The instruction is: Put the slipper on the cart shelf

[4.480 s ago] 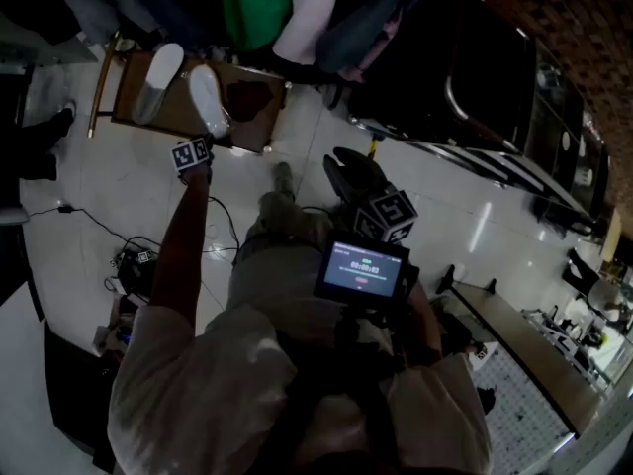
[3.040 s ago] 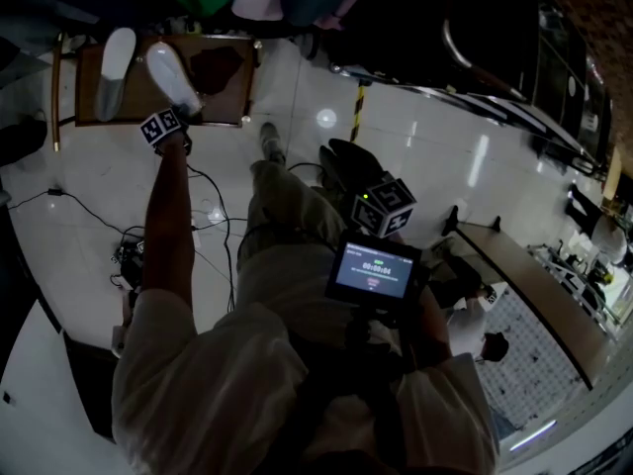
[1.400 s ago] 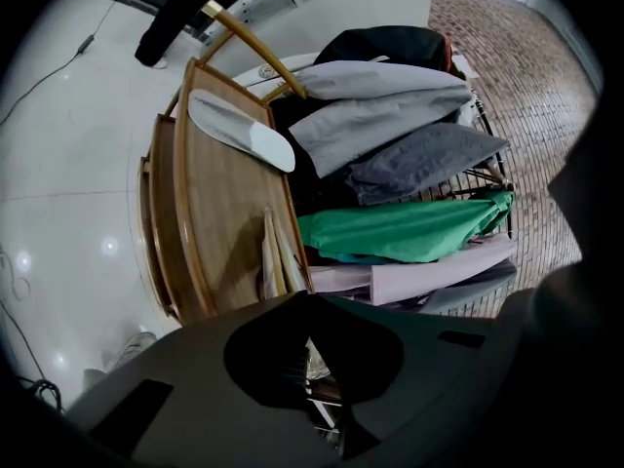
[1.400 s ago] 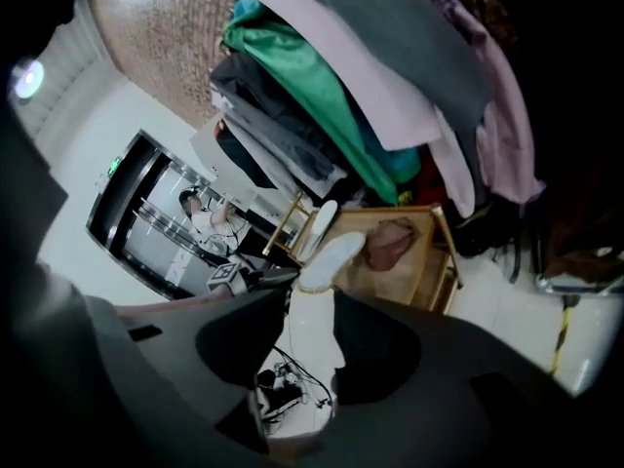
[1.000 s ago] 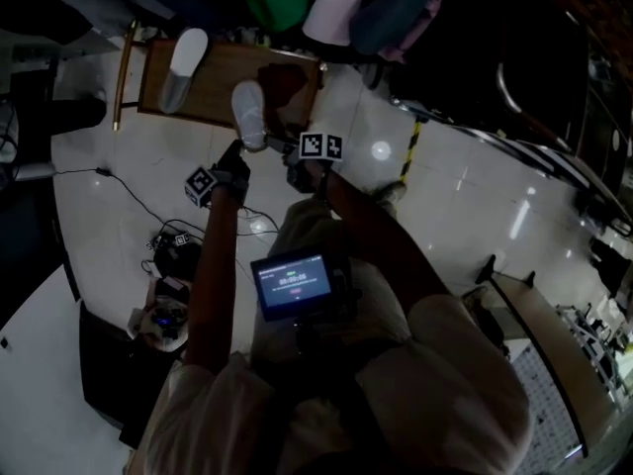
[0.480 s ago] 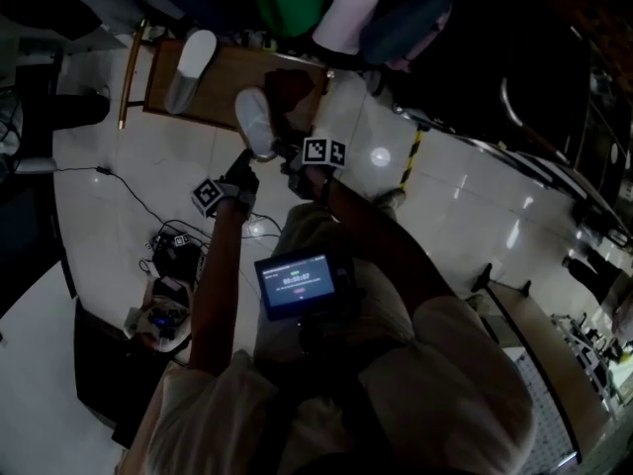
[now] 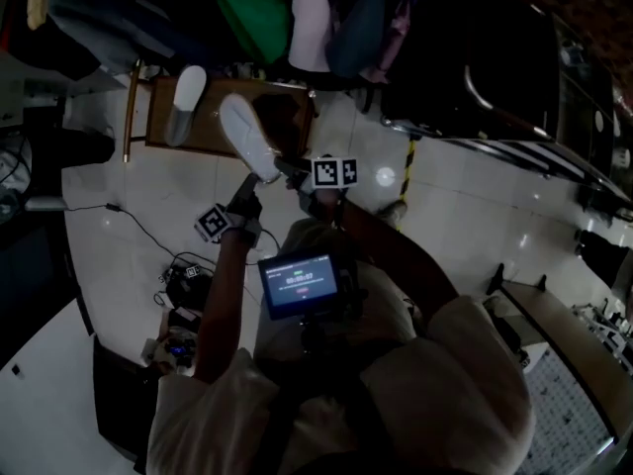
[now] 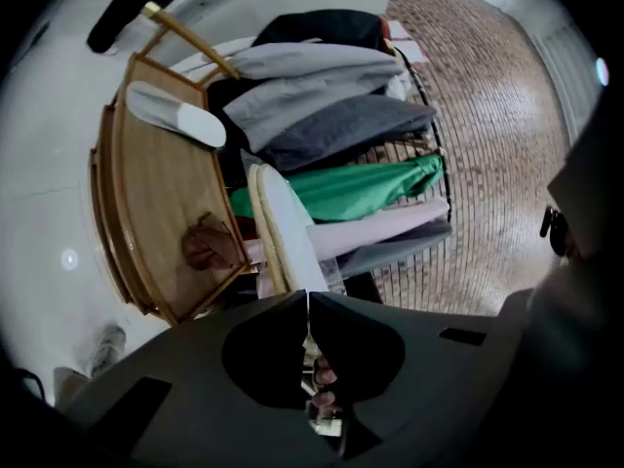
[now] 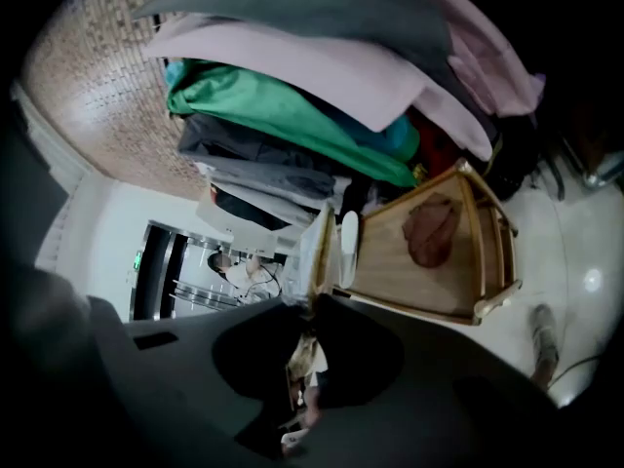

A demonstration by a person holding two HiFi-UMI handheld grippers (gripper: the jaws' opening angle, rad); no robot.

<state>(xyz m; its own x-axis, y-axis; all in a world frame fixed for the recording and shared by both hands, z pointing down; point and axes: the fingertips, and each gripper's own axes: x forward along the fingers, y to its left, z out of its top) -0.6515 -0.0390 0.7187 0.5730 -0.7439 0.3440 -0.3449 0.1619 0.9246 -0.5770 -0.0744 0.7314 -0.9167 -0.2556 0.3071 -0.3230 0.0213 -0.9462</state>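
Note:
A white slipper (image 7: 247,137) hangs edge-up over the front of the wooden cart shelf (image 7: 292,107). My left gripper (image 7: 259,182) is shut on its near end, and the slipper (image 8: 285,234) rises straight out of the jaws in the left gripper view. My right gripper (image 7: 290,169) comes in from the right. Its jaws are closing onto the same slipper (image 9: 317,247), whose edge sits pinched between them. A second white slipper (image 7: 185,104) lies flat on the shelf's left part.
A brown patch (image 8: 208,247) marks the shelf board. Green, pink and grey clothes (image 7: 297,18) hang above the cart. Cables and a small device (image 7: 183,280) lie on the white floor to the left. A dark metal rack (image 7: 504,87) stands at the right.
The slipper has tipped up and now reaches further over the shelf's front edge. Both grippers stay together at its near end, and the right one has come in closer.

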